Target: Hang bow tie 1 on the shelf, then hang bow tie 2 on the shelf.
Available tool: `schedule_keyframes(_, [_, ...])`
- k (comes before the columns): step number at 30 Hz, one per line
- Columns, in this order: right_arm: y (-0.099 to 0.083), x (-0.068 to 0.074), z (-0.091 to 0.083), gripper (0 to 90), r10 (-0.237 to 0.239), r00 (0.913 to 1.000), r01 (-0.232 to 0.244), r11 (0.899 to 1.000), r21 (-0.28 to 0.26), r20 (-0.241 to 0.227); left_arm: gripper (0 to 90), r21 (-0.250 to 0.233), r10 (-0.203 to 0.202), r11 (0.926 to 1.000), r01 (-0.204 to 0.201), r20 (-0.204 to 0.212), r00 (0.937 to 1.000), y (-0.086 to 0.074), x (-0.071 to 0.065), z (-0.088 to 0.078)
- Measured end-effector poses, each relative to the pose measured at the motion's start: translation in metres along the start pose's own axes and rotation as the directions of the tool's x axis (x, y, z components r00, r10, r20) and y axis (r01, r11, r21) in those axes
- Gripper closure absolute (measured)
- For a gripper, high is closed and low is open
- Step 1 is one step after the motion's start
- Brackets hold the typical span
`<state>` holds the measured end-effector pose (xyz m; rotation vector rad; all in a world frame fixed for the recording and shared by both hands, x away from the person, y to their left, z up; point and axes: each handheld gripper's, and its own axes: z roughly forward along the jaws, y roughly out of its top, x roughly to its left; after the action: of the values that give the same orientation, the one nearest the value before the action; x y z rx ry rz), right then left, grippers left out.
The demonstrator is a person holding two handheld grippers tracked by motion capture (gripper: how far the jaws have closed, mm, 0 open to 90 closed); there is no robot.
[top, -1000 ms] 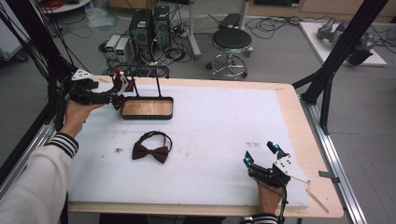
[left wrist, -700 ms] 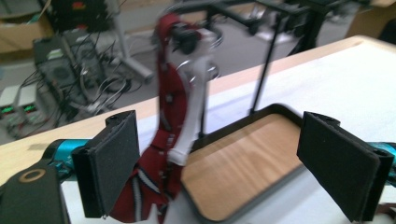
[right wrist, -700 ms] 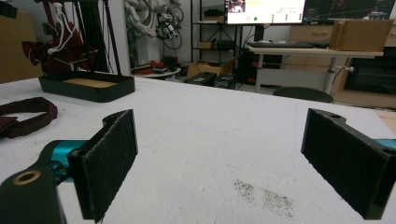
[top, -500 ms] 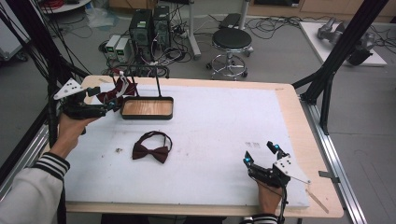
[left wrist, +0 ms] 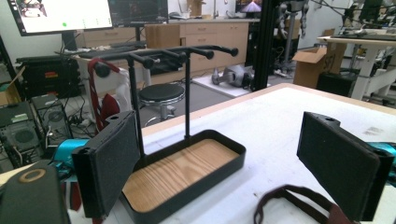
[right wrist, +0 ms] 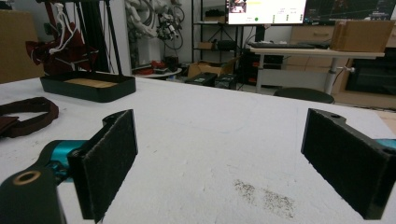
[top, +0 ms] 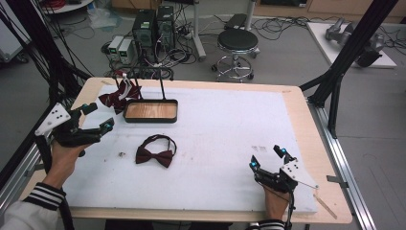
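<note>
Your left gripper [top: 95,119] hangs with both black jaws spread wide, nothing between them. Just ahead of it and to its right, in the left gripper view, lies the dark maroon fabric bow tie with its looped neck strap [left wrist: 299,207], flat on the white padded table cover [top: 230,143], apart from the jaws. From above, the bow tie [top: 155,152] sits right of the left gripper and near it.

Handling, as I judge it: light, soft, floppy cloth; not fragile, not slippery against the rough pads. The strap will dangle and may snag. Take hold at the centre knot, where the cloth is thickest, or pinch the strap loop if you mean to hang it.

Farther ahead of the left gripper stands the black metal stand with wood-lined tray and hanging pegs on top [left wrist: 187,158]; a second maroon bow tie [top: 117,96] already hangs at its far-left side, with something white at its top.

Your right gripper [top: 268,158] rests near the table's near edge, jaws also wide apart and holding nothing, well apart from the bow tie. In the right gripper view the strap [right wrist: 28,116] shows at the far left.

Beyond the table: black round stool [top: 238,40].
</note>
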<state>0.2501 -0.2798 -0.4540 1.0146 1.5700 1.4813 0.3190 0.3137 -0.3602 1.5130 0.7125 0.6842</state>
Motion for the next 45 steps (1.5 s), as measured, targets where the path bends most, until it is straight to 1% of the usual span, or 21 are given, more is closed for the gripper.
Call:
schedule_keyframes(2, [0.0,0.0,0.0,9.8,0.0,1.0,0.0,1.0,0.0,0.001,13.4,-0.003,-0.019,0.9998,0.019,-0.004,0.9998,-0.006,-0.003,-0.004])
schedule_keyframes(3, [0.0,0.0,0.0,9.8,0.003,1.0,-0.003,1.0,-0.001,0.001,13.4,-0.004,-0.02,0.9998,0.02,0.001,0.9998,-0.009,-0.005,-0.006])
schedule_keyframes(7, [0.0,0.0,0.0,9.8,0.003,1.0,-0.003,1.0,-0.002,0.0,13.4,0.0,-0.002,1.0,0.002,0.003,1.0,-0.016,-0.011,-0.01])
schedule_keyframes(9, [0.0,0.0,0.0,9.8,0.002,1.0,-0.002,1.0,-0.002,0.0,13.4,-0.008,-0.003,1.0,0.003,0.009,1.0,-0.019,-0.014,-0.011])
schedule_keyframes(12, [0.0,0.0,0.0,9.8,0.003,1.0,-0.003,1.0,-0.002,0.0,13.5,-0.018,0.012,0.9998,-0.012,0.008,0.9999,-0.022,-0.018,-0.014])
schedule_keyframes(14, [0.0,0.0,0.0,9.8,0.003,1.0,-0.003,1.0,-0.002,0.0,13.4,-0.016,0.014,0.9998,-0.014,0.003,0.9999,-0.024,-0.019,-0.014])
schedule_keyframes(16, [0.0,0.0,0.0,9.8,0.003,1.0,-0.003,1.0,-0.001,0.0,13.5,-0.022,0.012,0.9997,-0.012,-0.005,0.9999,-0.031,-0.02,-0.016])
schedule_keyframes(18, [0.0,0.0,0.0,9.8,0.002,1.0,-0.002,1.0,-0.001,0.001,13.4,-0.023,0.007,0.9997,-0.008,-0.008,0.9999,-0.032,-0.02,-0.016])
schedule_keyframes(20, [0.0,0.0,0.0,9.8,0.002,1.0,-0.002,1.0,-0.001,0.001,13.4,-0.024,0.009,0.9997,-0.01,-0.014,0.9999,-0.038,-0.02,-0.017])
schedule_keyframes(26, [0.0,0.0,0.0,9.8,0.003,1.0,-0.003,1.0,-0.001,0.001,13.4,-0.041,0.005,0.9991,-0.007,-0.028,0.9996,-0.038,-0.019,-0.02])
schedule_keyframes(31, [0.0,0.0,0.0,9.8,0.002,1.0,-0.002,1.0,-0.002,0.0,13.5,-0.033,0.008,0.9994,-0.009,-0.029,0.9995,-0.038,-0.019,-0.022])
schedule_keyframes(33, [0.0,0.0,0.0,9.8,0.003,1.0,-0.003,1.0,-0.002,-0.001,13.5,-0.032,0.015,0.9994,-0.015,-0.029,0.9995,-0.038,-0.019,-0.022])
schedule_keyframes(36, [0.0,0.0,0.0,9.8,0.004,1.0,-0.004,1.0,-0.001,0.0,13.4,-0.025,0.011,0.9996,-0.012,-0.028,0.9995,-0.037,-0.018,-0.023])
schedule_keyframes(38, [0.0,0.0,0.0,9.8,0.004,1.0,-0.004,1.0,0.0,0.0,13.4,-0.022,0.005,0.9997,-0.005,-0.017,0.9998,-0.038,-0.018,-0.022])
schedule_keyframes(45, [0.0,0.0,0.0,9.8,0.004,1.0,-0.004,1.0,-0.001,-0.001,12.1,0.016,-0.002,0.9999,0.001,0.022,0.9998,-0.036,-0.018,-0.018])
